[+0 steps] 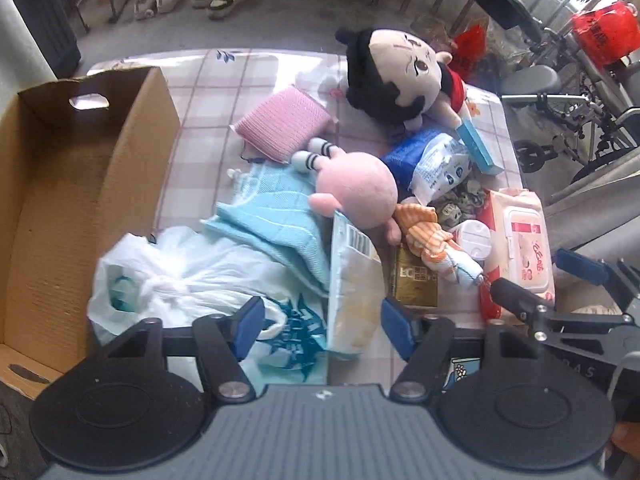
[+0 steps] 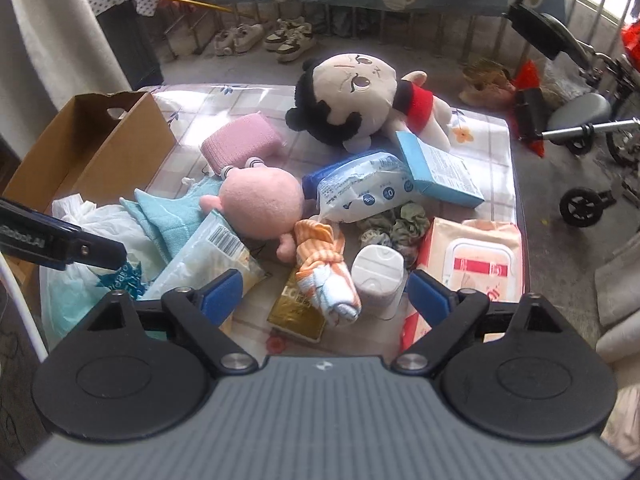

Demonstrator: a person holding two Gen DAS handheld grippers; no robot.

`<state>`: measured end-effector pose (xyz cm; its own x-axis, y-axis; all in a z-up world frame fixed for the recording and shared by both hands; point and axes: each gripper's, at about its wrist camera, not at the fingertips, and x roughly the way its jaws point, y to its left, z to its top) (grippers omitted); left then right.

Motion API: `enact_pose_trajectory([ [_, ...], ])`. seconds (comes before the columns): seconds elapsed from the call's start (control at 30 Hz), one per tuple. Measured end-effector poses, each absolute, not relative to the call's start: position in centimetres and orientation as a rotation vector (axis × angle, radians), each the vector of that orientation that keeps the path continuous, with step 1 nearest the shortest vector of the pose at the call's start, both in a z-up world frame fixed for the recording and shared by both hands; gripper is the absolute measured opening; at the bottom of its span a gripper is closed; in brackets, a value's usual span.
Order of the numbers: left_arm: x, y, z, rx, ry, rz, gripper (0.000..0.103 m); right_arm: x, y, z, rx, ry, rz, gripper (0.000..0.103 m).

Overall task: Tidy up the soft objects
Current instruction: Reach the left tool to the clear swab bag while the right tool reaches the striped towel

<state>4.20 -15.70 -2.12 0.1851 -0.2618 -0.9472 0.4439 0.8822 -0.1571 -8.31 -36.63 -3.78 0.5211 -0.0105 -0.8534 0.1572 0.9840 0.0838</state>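
I had both grippers — left gripper (image 1: 322, 326) and right gripper (image 2: 318, 294) — spread, holding nothing. The striped sock bundle (image 2: 326, 276) lay between pink plush (image 2: 262, 204) and wipes pack (image 2: 476, 264) — light, squashy; I'd pinch its knotted middle.

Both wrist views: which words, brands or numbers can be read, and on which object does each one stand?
"RobotLAI", or close to it: on the left gripper's arm, partly cut off.
"LC...": on the gold packet, the rest hidden.
Wipes pack: red script, unreadable.
White-blue pouch, blue box, barcode packet, white plastic bag: print too small or blurred.
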Motion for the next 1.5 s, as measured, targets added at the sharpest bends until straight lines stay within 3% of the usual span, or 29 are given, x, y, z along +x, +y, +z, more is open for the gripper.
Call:
enact_pose_trajectory([
  [0.1,4.1,-18.6,-4.2,0.171,1.346,-0.465,0.042,-7.5,-39.4,-4.7,0.18,1.054,-0.03,0.066],
  [0.23,3.9,-22.2,-7.0,0.246,1.384,-0.377,0.027,-6.9,-41.8,-5.8,0.186,1.078,0.023,0.062],
  [0.33,4.0,-23.6,-8.8,0.303,1.401,-0.319,0.006,-6.6,-42.9,-6.4,0.206,1.09,0.045,0.062],
  [0.6,2.8,-24.5,-9.2,0.242,1.424,-0.297,0.0,-6.2,-43.6,-7.4,0.246,1.144,0.106,0.061],
  [0.7,1.9,-24.6,-8.9,0.199,1.44,-0.303,0.013,-6.0,-43.4,-7.6,0.239,1.162,0.134,0.061],
  [0.77,1.1,-25.0,-8.2,0.234,1.391,-0.296,0.048,-5.9,-43.1,-7.7,0.236,1.168,0.149,0.061],
  [0.83,1.0,-25.2,-8.0,0.278,1.358,-0.266,0.058,-5.7,-42.9,-7.7,0.236,1.172,0.16,0.062],
  [0.93,1.8,-25.1,-8.1,0.342,1.301,-0.243,0.059,-5.4,-42.7,-7.9,0.24,1.18,0.165,0.064],
  [1.0,2.6,-24.9,-8.6,0.358,1.308,-0.243,0.054,-5.3,-42.8,-7.9,0.241,1.179,0.165,0.065],
  [1.03,3.1,-24.7,-9.1,0.357,1.326,-0.248,0.045,-5.2,-42.8,-7.9,0.239,1.179,0.166,0.065],
  [1.1,3.8,-24.6,-10.3,0.347,1.372,-0.249,0.037,-5.2,-42.9,-7.8,0.234,1.177,0.166,0.066],
  [1.23,3.9,-24.5,-11.3,0.373,1.395,-0.223,0.003,-5.3,-43.2,-7.7,0.224,1.18,0.161,0.069],
  [1.5,1.7,-24.2,-9.2,0.315,1.336,-0.232,0.0,-5.4,-43.3,-7.9,0.236,1.196,0.158,0.07],
])
